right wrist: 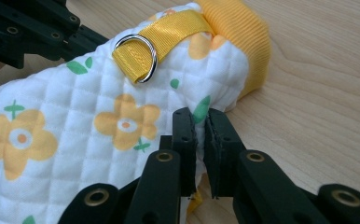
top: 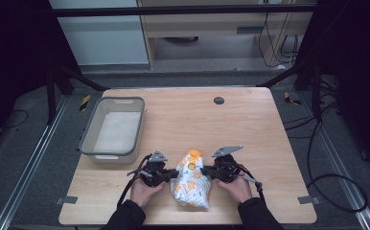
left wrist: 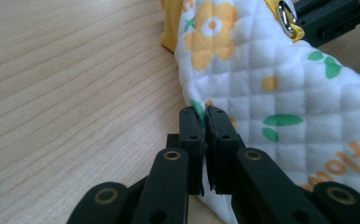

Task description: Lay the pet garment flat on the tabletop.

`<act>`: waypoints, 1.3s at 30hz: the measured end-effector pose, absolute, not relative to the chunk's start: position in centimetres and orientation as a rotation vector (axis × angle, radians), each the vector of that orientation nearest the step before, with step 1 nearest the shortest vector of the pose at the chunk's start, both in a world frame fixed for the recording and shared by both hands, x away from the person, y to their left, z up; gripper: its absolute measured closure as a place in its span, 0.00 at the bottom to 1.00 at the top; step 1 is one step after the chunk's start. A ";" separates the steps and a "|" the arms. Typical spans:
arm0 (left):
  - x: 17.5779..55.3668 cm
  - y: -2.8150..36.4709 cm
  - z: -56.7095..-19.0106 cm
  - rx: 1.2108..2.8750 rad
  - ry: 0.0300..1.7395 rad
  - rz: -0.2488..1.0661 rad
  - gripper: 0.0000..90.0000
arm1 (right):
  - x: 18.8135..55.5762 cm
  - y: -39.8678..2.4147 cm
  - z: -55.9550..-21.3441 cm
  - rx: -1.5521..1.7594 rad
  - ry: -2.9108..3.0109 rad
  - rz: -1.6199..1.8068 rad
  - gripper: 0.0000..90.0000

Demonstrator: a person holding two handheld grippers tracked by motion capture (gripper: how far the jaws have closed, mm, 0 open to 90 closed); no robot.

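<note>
garment: small quilted white piece (top: 191, 184) with orange flowers and green leaves, lying on the desk (top: 250, 124) near the front edge, between the two grippers
left gripper: (left wrist: 204, 112) clenched on the garment's left edge, fabric pinched between the jaws
right gripper: (right wrist: 200, 116) clenched on the opposite edge, just below the yellow ribbed cuff (right wrist: 243, 37)
why held so: grips on opposite sides at about the same height; looks like a setup to spread, lift or fold the piece evenly. Judgement only
long axis: runs roughly front-to-back on the desk, tilted slightly; yellow cuff end points away from the person, wider end toward them
strap: yellow webbing with a metal D-ring (right wrist: 136, 58) sits on top near the cuff end, so that face is up
bin: grey tub (top: 113, 129) at far left of the desk, well apart from the garment, looks empty; likely the drop target, can't confirm
risk: edge pinches are shallow, quilt could slip if pulled hard
</note>
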State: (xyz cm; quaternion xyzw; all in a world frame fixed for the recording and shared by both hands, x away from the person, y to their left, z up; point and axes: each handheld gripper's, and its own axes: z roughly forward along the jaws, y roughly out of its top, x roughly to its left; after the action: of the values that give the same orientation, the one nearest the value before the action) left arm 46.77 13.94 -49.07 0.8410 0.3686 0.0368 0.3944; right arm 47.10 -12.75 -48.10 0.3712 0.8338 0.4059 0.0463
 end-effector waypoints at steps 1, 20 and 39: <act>46.7 13.9 -49.0 2.135 0.937 0.091 0.97 | 47.0 -12.7 -48.0 1.130 2.543 1.237 0.93; 43.1 15.0 -41.4 1.971 0.813 0.238 0.98 | 44.8 -16.1 -42.7 1.060 2.326 1.460 0.95; 49.0 14.6 -40.7 1.842 0.997 0.449 0.70 | 49.2 -14.2 -42.6 1.142 2.079 1.275 0.77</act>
State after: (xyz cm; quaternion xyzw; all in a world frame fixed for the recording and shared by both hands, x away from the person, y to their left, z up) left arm 49.03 14.62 -40.75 0.7548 0.4086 0.1841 0.4790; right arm 49.23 -14.16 -42.58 0.4134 0.7527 0.4616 0.2224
